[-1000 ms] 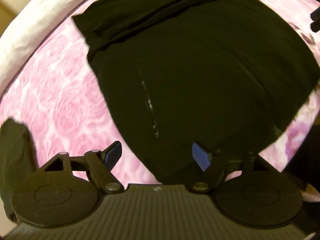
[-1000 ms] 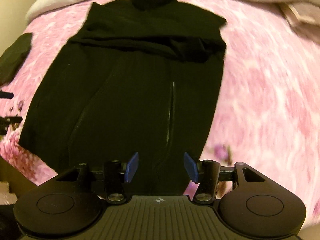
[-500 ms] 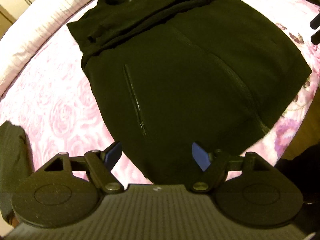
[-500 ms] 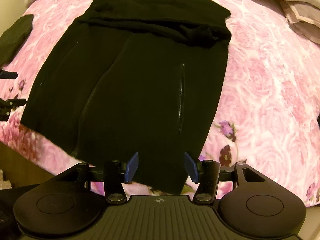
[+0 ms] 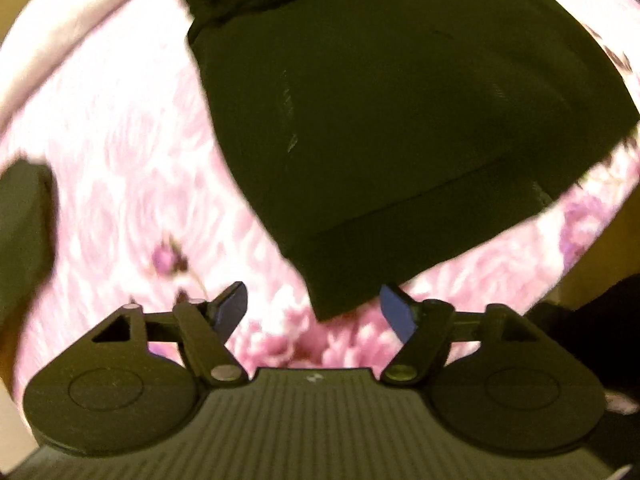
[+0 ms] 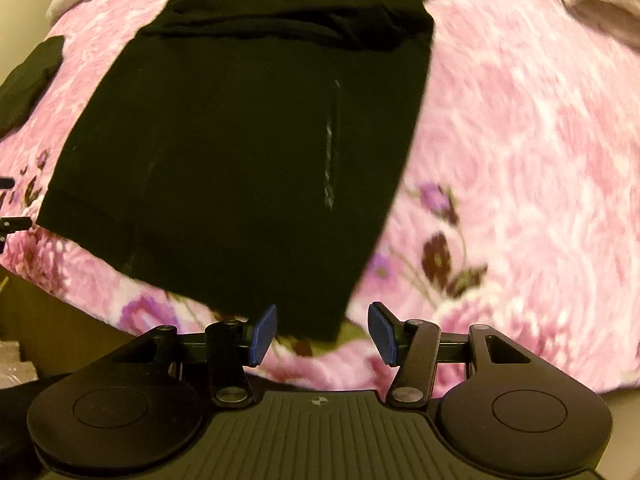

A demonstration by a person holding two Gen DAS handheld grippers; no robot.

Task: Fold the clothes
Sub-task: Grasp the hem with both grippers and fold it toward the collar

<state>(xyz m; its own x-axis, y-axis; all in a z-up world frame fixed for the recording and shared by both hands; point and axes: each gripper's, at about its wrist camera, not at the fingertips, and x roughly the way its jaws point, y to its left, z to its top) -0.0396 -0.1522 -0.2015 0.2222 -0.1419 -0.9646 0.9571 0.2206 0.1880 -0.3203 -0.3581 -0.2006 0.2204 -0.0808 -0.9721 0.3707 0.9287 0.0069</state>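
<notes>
Now the black jacket [image 6: 248, 152] lies spread flat on the bed, collar toward the far side and hem just short of the near edge, its sleeves bunched across the chest. Under it runs a pink floral bedspread [image 6: 520, 140], with a pale pillow [image 5: 60, 40] along the far edge and another dark garment [image 5: 24, 220] lying well apart near the left edge. Compared with a moment ago, both grippers have pulled back toward the near edge, so each hem corner now sits just ahead of the blue pads. The left gripper [image 5: 314, 312] has its jaws apart, holding nothing, at the hem's left corner. The right gripper [image 6: 322, 334] is likewise spread and empty at the right corner. Bare bedspread lies open to the right of the jacket.
</notes>
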